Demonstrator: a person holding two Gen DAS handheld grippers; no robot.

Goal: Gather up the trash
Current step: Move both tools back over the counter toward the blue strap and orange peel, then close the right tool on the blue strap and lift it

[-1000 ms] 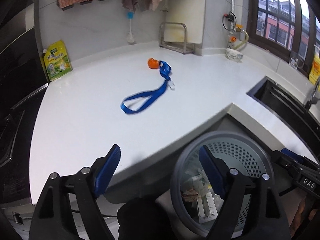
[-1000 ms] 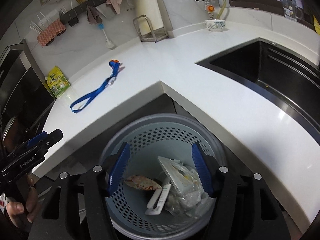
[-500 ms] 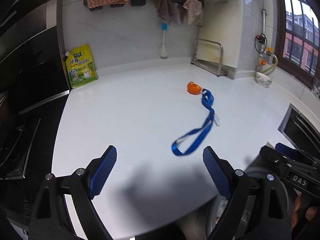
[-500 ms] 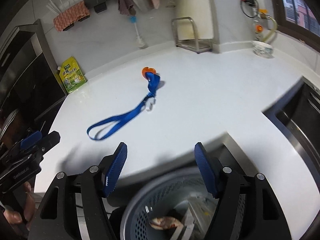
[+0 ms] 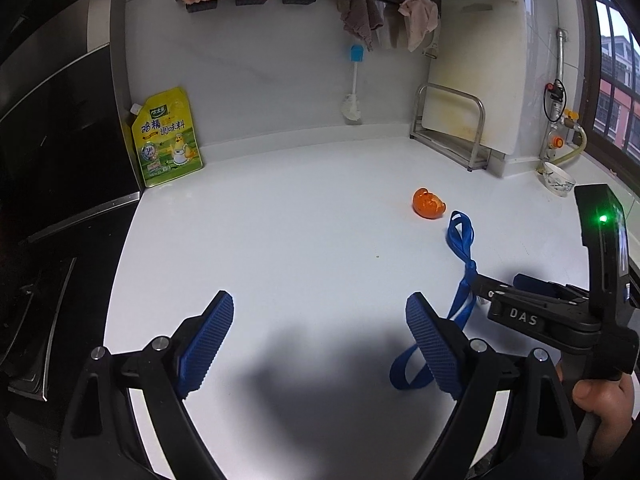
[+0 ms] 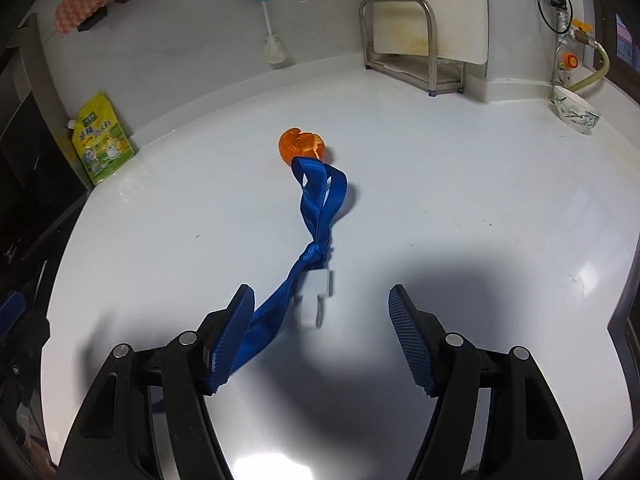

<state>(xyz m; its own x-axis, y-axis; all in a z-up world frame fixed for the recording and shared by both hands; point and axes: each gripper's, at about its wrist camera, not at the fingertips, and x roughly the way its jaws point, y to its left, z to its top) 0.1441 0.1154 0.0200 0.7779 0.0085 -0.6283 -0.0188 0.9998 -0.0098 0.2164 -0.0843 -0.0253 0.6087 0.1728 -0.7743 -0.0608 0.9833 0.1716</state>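
Two items left: one blue woven lanyard (image 6: 316, 216) with a white plastic clip (image 6: 316, 296) and one orange piece of peel (image 6: 300, 148) are lying on the white stone countertop (image 6: 460, 208), waiting to be collected.
Progress: judging by how little litter is lying on the worktop, the task is looking near its end; no bin is showing in either view now, so what is already binned cannot be told.
Lanyard position: it is stretching from just beside the peel toward the near edge, its strap passing beside the left finger of the right gripper (image 6: 320, 332).
Peel position: it is sitting at the far end of the lanyard, touching or almost touching its loop.
Right gripper: its jaws are standing apart, holding nothing, hovering over the clip end.
Left gripper (image 5: 320, 340): its jaws are standing wide apart and empty, having just been opening, with bare countertop between them.
Other counts: one yellow seasoning pouch (image 5: 168, 138), one patterned ceramic bowl (image 6: 576, 110), one metal rack (image 6: 404, 40), one dish brush (image 6: 272, 28).
Next step: the right gripper is looking best placed for taking the lanyard.
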